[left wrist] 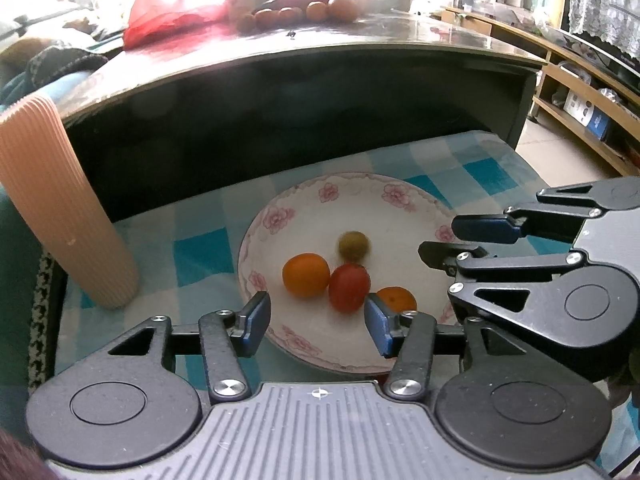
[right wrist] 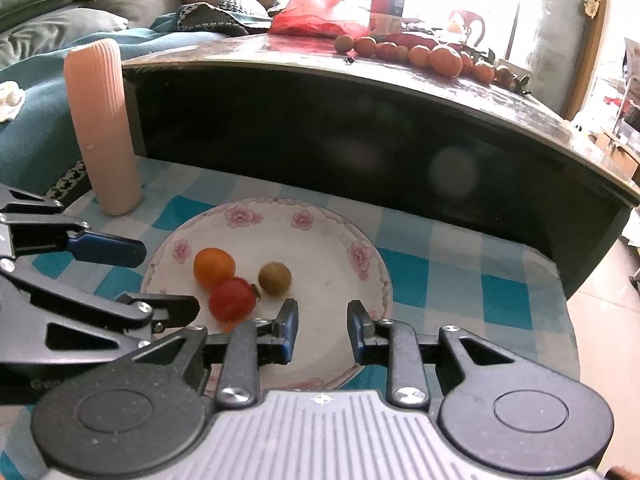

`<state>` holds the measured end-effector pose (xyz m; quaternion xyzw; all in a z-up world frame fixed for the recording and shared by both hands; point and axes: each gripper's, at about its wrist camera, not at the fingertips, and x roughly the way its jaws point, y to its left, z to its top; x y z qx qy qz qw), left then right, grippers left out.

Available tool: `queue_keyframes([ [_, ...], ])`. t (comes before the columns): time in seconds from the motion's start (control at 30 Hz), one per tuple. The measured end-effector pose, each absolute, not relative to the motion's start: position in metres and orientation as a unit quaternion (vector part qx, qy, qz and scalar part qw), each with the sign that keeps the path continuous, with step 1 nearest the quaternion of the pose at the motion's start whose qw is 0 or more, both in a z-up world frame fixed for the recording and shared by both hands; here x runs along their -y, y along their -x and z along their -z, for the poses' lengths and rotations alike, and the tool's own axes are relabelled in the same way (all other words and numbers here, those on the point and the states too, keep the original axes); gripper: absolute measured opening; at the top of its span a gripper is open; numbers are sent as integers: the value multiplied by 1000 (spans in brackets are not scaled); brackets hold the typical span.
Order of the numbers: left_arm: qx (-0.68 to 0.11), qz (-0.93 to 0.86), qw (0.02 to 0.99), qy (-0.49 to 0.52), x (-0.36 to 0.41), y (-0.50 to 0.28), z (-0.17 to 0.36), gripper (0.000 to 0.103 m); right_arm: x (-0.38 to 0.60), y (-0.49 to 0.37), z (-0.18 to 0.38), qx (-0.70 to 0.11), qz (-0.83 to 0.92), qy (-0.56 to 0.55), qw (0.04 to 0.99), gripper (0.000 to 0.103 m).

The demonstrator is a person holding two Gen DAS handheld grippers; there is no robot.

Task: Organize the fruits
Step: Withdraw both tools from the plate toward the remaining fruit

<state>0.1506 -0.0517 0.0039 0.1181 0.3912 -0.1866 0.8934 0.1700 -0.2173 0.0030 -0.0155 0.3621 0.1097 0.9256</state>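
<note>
Partly done, by the look of it: four small fruits in the floral plate (left wrist: 400,194) near the checked cloth's front edge; a row of fruits (right wrist: 420,54) left on the dark worktop (right wrist: 400,92) behind; left tool (left wrist: 316,322) wide open, holding nothing; right tool (right wrist: 323,330) likewise open, empty; second orange fruit (left wrist: 398,299) plain only from the left wrist; from the right wrist, just an orange sliver by the red tomato (right wrist: 232,300)

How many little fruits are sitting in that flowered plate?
4 in the flowered white plate: round orange fruit, red fruit touching it, greenish fruit behind, second orange fruit partly hidden behind a claw finger.
</note>
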Motion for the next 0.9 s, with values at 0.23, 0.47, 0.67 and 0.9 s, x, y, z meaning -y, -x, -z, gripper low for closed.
queue_keyframes([
  [0.23,-389,191,893,-122,49,-146,-6,61,214,-163,-8,-364,-111,19,925,42],
  [0.47,-391,196,890,-129,48,-140,-7,61,213,-153,-12,-373,-112,15,921,42],
  [0.67,-393,202,885,-143,46,-132,-7,61,209,-144,-11,-389,-115,13,914,42],
  [0.9,-399,208,880,-154,40,-121,-7,61,203,-133,-11,-409,-119,9,905,42],
])
